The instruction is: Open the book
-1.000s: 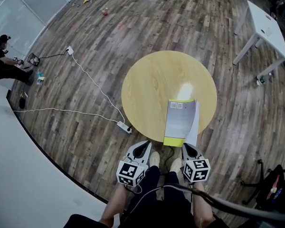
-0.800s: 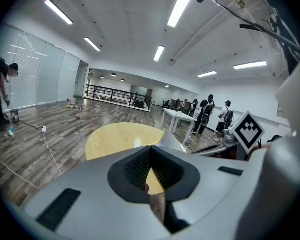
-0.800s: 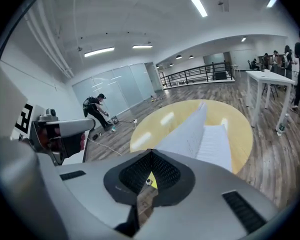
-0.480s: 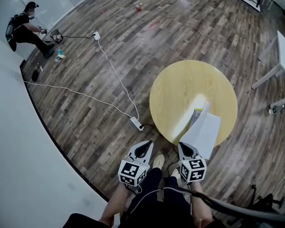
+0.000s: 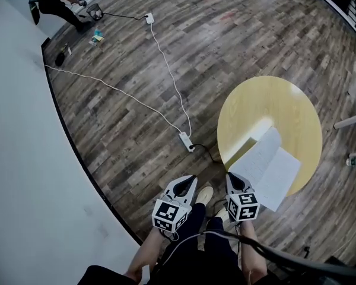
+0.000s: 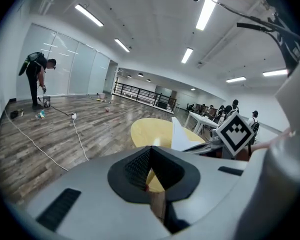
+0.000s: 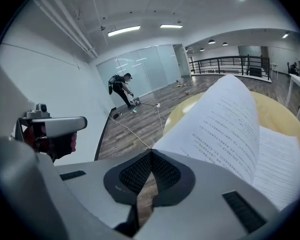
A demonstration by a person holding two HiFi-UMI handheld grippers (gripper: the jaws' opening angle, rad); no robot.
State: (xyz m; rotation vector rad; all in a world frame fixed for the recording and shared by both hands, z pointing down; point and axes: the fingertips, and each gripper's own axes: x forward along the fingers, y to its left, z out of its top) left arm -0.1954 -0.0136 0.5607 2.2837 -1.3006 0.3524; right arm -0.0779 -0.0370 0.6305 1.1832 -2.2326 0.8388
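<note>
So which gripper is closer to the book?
Right. The right gripper pinches a page at the book's near corner; the left gripper hangs beside the table, apart from it.

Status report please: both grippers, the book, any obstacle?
Left hand-held gripper shut, empty. Right hand-held gripper shut on a page. Book open on round table. Nothing in the way.
</note>
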